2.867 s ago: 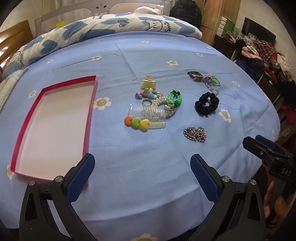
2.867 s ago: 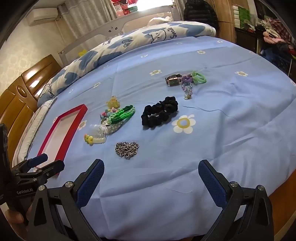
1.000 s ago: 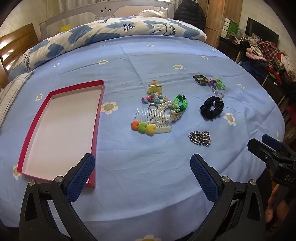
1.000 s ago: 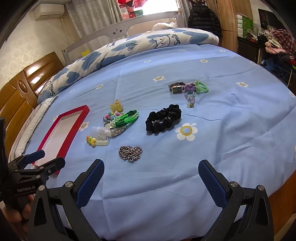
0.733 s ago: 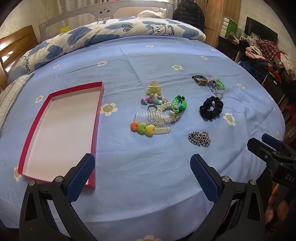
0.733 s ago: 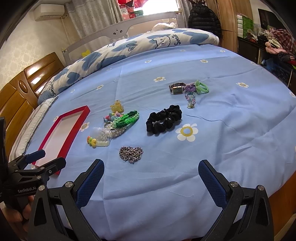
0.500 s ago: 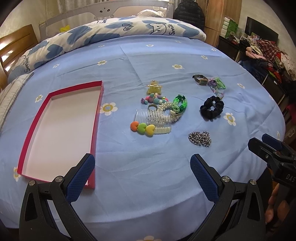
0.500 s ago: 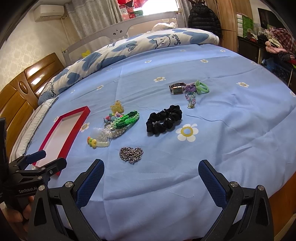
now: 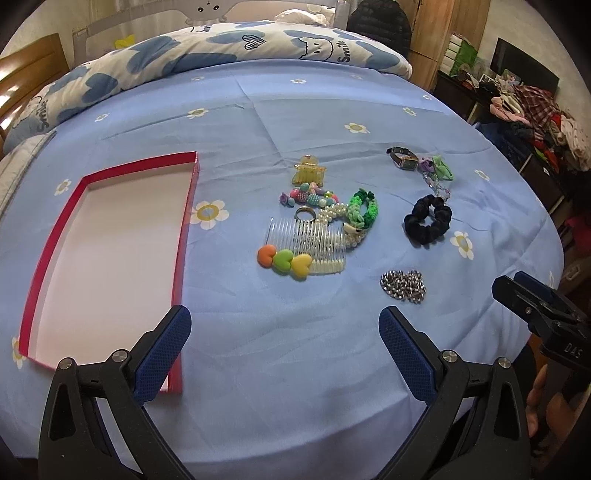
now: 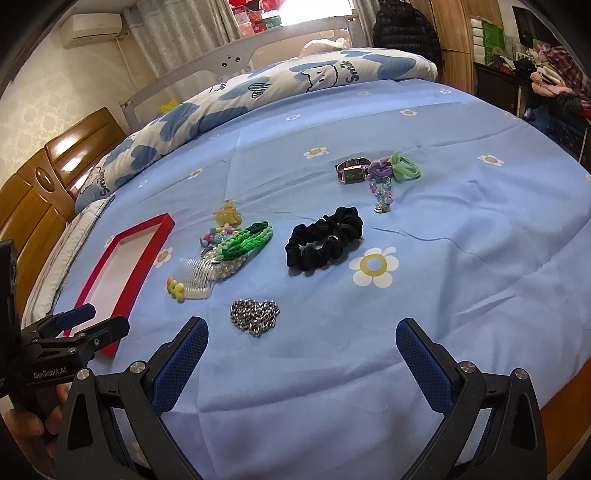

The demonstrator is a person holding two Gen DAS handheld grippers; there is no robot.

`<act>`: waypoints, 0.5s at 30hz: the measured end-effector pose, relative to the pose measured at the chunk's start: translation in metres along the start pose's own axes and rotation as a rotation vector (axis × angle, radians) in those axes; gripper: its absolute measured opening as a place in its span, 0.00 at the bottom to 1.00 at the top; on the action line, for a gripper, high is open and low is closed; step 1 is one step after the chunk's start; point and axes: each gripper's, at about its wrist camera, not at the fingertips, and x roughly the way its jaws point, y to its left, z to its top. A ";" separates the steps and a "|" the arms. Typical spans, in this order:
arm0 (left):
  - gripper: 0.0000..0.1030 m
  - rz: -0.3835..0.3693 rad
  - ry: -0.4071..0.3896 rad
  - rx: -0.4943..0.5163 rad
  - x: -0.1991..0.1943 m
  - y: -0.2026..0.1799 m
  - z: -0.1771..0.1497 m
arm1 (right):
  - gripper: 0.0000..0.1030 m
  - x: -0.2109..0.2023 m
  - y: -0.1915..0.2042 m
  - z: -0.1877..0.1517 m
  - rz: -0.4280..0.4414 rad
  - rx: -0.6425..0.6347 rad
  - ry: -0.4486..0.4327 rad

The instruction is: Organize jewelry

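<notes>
Red-walled and empty, the tray waited left of the jewelry, probably as the sorting spot. Both the left gripper and right gripper hung spread wide, grasping nothing; the chain lay nearest.

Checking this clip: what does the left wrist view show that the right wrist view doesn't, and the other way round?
Only the left wrist view shows the whole red tray, seen empty, and the ring clearly. Only the right wrist view shows the air conditioner, the wooden headboard broadly, and the watch face-on. Both show the silver chain, black scrunchie, comb, green braid, and both tools open: left tool, right tool.
</notes>
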 end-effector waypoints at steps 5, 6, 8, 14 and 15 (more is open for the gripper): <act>0.97 -0.018 0.006 0.007 0.008 -0.003 0.013 | 0.99 0.008 -0.006 0.008 0.003 0.012 0.005; 0.97 -0.026 0.007 0.009 0.010 -0.004 0.017 | 0.98 0.010 -0.008 0.010 0.002 0.013 0.006; 0.97 -0.040 0.011 0.011 0.014 -0.007 0.023 | 0.98 0.013 -0.011 0.013 0.001 0.017 0.008; 0.84 -0.076 0.035 0.041 0.038 -0.020 0.048 | 0.96 0.029 -0.021 0.028 -0.006 0.026 0.010; 0.83 -0.083 0.040 0.046 0.042 -0.022 0.051 | 0.94 0.034 -0.024 0.032 -0.010 0.031 0.014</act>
